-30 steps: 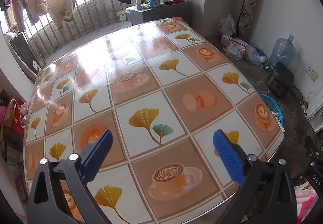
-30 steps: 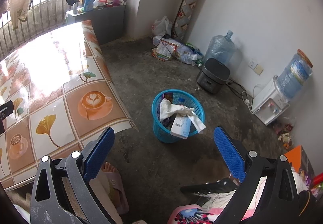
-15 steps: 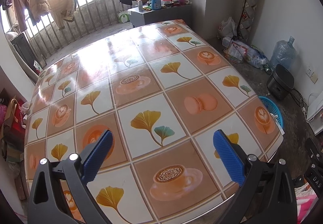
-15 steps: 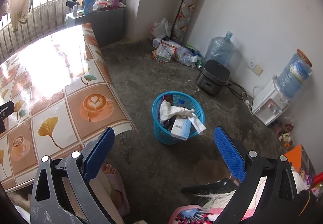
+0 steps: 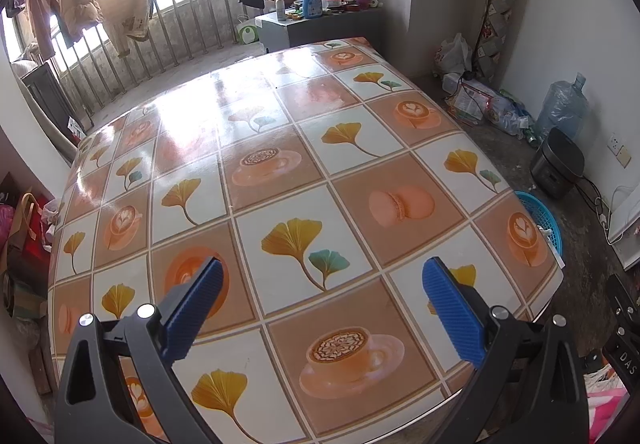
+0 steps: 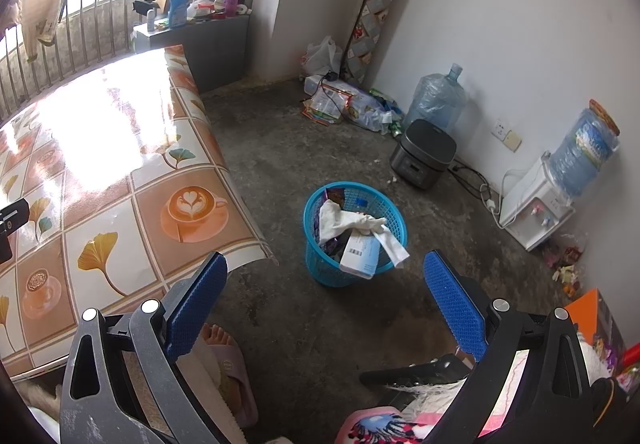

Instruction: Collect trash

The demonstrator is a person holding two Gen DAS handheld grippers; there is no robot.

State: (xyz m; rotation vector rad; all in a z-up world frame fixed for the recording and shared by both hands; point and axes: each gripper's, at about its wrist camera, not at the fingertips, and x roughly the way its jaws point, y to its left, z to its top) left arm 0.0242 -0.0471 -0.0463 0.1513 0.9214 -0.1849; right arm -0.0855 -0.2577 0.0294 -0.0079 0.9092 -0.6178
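A blue plastic basket (image 6: 320, 268) stands on the concrete floor beside the table. It holds white crumpled paper (image 6: 344, 222), a white box with a barcode (image 6: 360, 256) and dark wrappers. My right gripper (image 6: 326, 298) hangs open above the floor just in front of the basket, nothing between its blue pads. My left gripper (image 5: 322, 302) is open over the patterned tablecloth of the table (image 5: 280, 171), holding nothing. In the left wrist view only the basket's rim (image 5: 540, 211) shows past the table's right edge.
A dark rice cooker (image 6: 422, 159), a water jug (image 6: 436, 99), a water dispenser (image 6: 536, 203) and a heap of bags (image 6: 340, 99) line the wall. A person's foot in a slipper (image 6: 224, 352) rests by the table's corner (image 6: 260, 248). A cluttered grey cabinet (image 5: 320, 23) stands behind the table.
Both views have shifted slightly, as if the grippers drew back and rose a little. Both grippers stay open and empty. The basket and its contents have not moved.
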